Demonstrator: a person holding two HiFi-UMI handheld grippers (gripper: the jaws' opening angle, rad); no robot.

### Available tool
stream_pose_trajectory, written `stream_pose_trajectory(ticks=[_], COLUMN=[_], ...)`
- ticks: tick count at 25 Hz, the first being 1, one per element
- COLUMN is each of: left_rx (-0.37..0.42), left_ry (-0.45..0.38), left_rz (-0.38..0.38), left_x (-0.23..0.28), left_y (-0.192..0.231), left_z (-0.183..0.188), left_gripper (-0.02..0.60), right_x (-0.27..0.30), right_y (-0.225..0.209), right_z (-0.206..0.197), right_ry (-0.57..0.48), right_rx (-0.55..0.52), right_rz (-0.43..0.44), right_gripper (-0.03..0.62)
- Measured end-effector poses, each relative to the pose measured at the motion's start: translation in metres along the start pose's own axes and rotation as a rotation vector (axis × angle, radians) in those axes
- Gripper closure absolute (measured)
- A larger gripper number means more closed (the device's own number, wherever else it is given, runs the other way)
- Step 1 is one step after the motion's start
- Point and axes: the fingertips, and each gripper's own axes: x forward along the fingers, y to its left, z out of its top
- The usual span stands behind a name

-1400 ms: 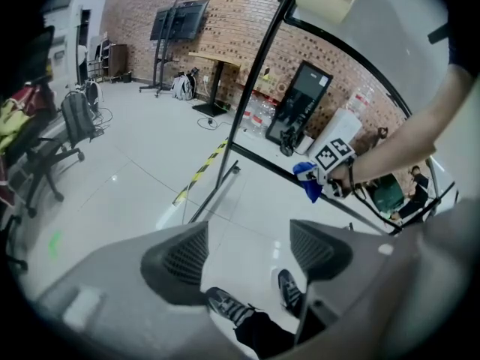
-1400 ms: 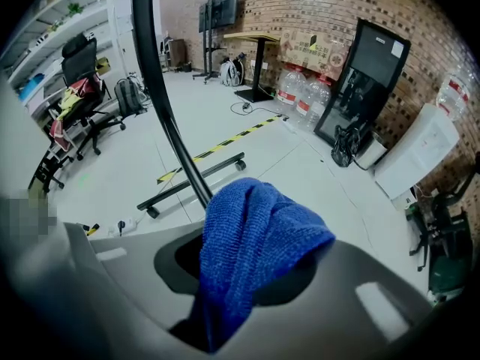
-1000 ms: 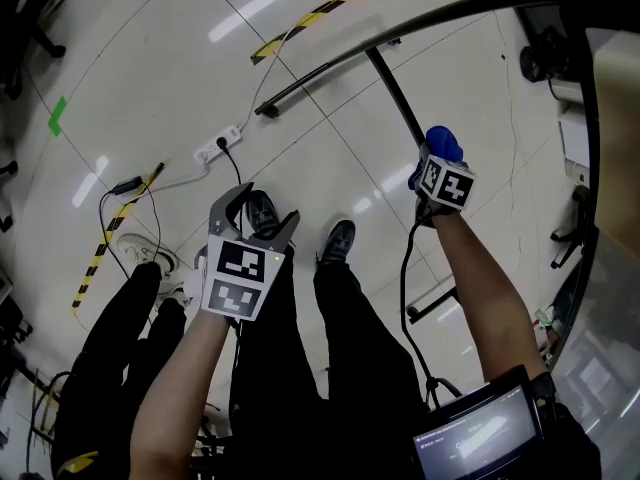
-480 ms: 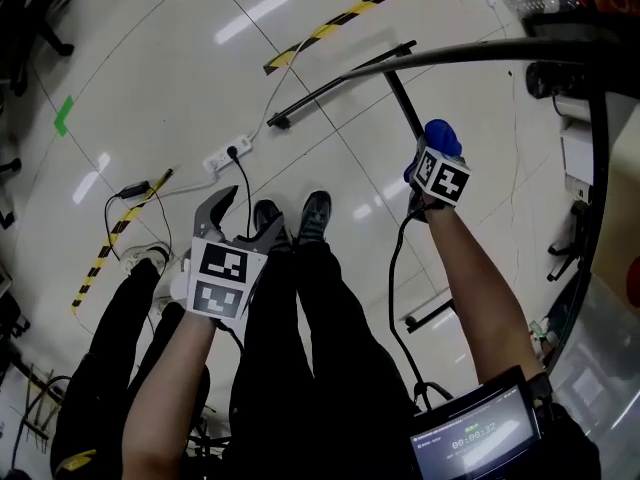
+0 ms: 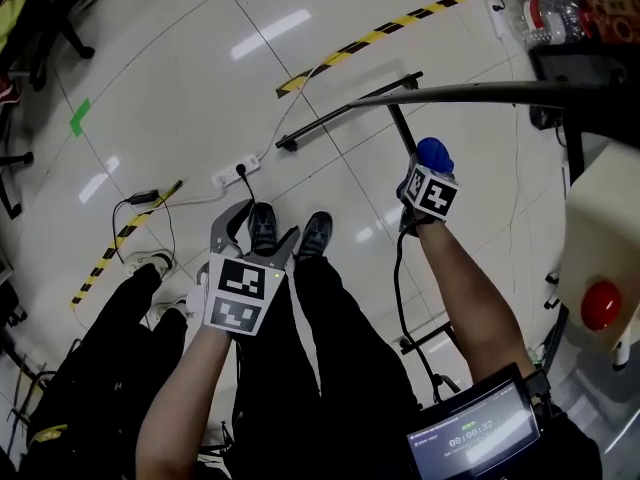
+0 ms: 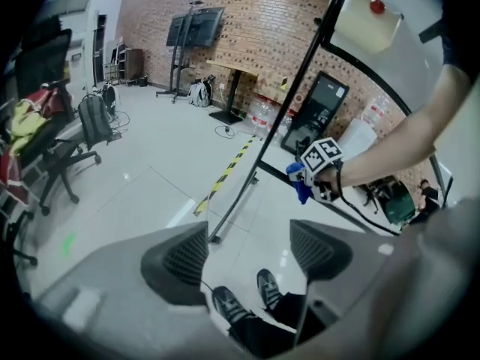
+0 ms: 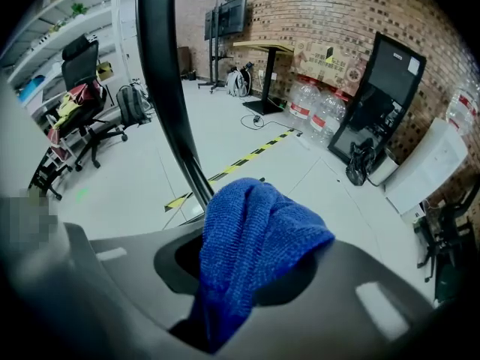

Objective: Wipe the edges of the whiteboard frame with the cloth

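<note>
Right gripper [image 5: 428,166] has shifted slightly along the whiteboard frame [image 5: 470,92] since a second ago, jaws still clamped on the blue cloth [image 5: 434,152]. Cloth bunches past its tips, just beside the frame's black upright; contact unclear. Left gripper [image 5: 258,230] drifted too: jaws apart, nothing between them, well apart from the frame.

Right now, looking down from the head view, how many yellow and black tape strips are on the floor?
2. One tape strip runs diagonally at the top, past the black stand foot; the other lies at left, below the power strip. Others may be hidden.
</note>
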Motion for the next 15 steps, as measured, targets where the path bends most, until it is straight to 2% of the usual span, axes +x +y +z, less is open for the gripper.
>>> stream_pose_trajectory(ticks=[5, 8, 15], left_rx=[0.026, 0.047, 0.042], left_ry=[0.036, 0.044, 0.065], left_rz=[-0.051, -0.074, -0.054], left_x=[0.009, 0.009, -0.002], left_y=[-0.002, 0.004, 0.041], left_z=[-0.006, -0.004, -0.011], left_gripper=[0.238, 0.238, 0.238], right_x=[0.006, 0.006, 0.011], right_y=[0.025, 0.032, 0.052], right_z=[0.029, 0.044, 0.064], right_ry=[-0.040, -0.072, -0.090], right_rx=[-0.025, -0.037, -0.074], right_rz=[0.016, -0.014, -0.022], right_gripper=[0.480, 0.480, 0.479])
